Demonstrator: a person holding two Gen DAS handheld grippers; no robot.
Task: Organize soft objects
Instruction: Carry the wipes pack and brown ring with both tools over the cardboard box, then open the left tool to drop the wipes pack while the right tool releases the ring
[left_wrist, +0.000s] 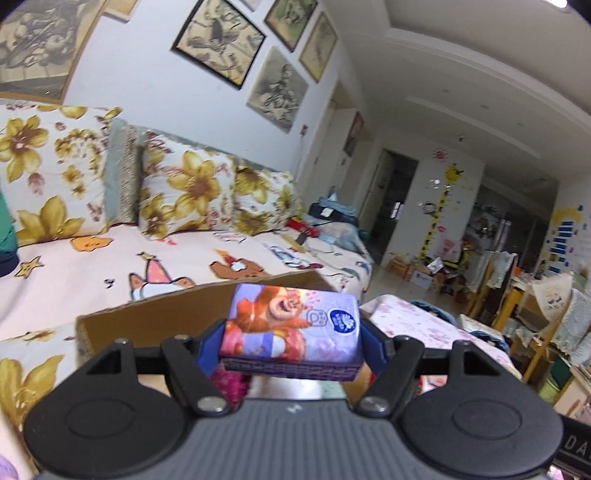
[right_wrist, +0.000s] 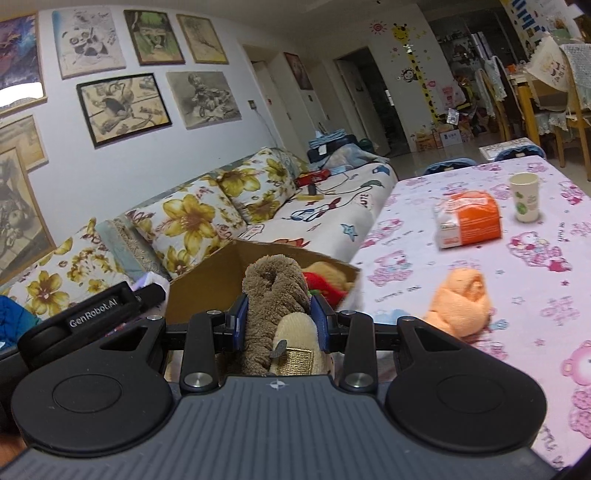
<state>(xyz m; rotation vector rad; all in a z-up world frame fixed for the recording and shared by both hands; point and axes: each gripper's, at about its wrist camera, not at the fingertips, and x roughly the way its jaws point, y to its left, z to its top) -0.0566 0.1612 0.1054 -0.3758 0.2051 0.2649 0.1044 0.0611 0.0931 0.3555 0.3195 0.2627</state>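
Cardboard box (right_wrist: 207, 280) sits ahead of you between sofa (right_wrist: 207, 218) and table (right_wrist: 517, 280), its far wall rising behind both loads. Your left gripper (left_wrist: 291, 341) clamps a purple tissue pack (left_wrist: 291, 326); your right gripper (right_wrist: 280, 323) squeezes a brown plush toy (right_wrist: 273, 295) over the box. An orange towel (right_wrist: 460, 301) lies near right.

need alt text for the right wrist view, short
The right hand-held gripper is shut on a brown plush toy, holding it in front of an open cardboard box with other soft things inside. To the right, a table with a pink cartoon cloth carries an orange towel, an orange tissue pack and a paper cup.
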